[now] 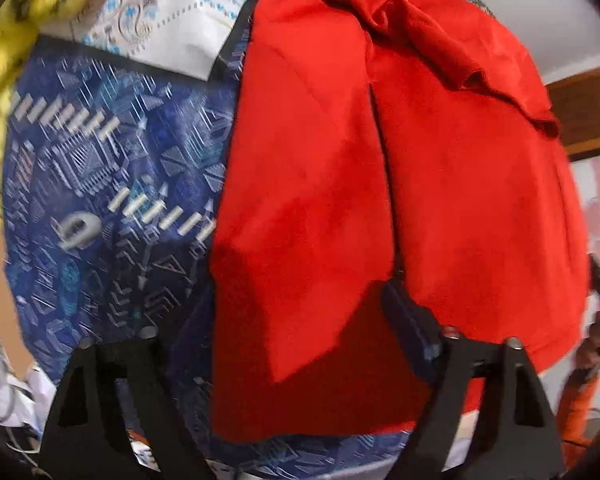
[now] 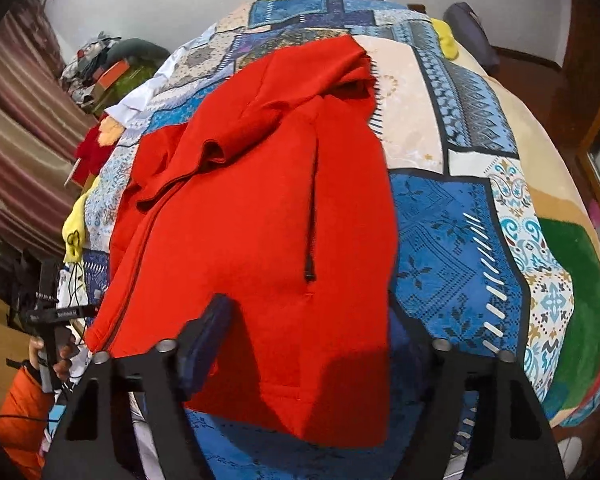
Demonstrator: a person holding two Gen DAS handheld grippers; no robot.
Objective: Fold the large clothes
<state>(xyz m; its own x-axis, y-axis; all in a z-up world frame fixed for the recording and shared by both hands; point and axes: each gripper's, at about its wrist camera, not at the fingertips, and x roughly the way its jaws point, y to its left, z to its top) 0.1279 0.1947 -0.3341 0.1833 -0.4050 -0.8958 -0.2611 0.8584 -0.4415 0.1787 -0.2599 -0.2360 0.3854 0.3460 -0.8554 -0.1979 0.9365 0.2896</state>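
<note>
Your red jacket (image 2: 260,208) lies spread on the patchwork bedspread (image 2: 452,232), one side panel already turned over the middle, so the hem faces you for the next fold. Your right tongs (image 2: 308,344) stand open over the hem's near edge, gripping nothing. Your left tongs (image 1: 296,320) also stand open, with a flap of red cloth lying between the fingers, not pinched.

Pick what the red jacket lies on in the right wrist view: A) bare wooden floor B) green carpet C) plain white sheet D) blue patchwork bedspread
D: the red jacket is spread over a blue patchwork bedspread, whose patterned panels show on its far and right sides.
</note>
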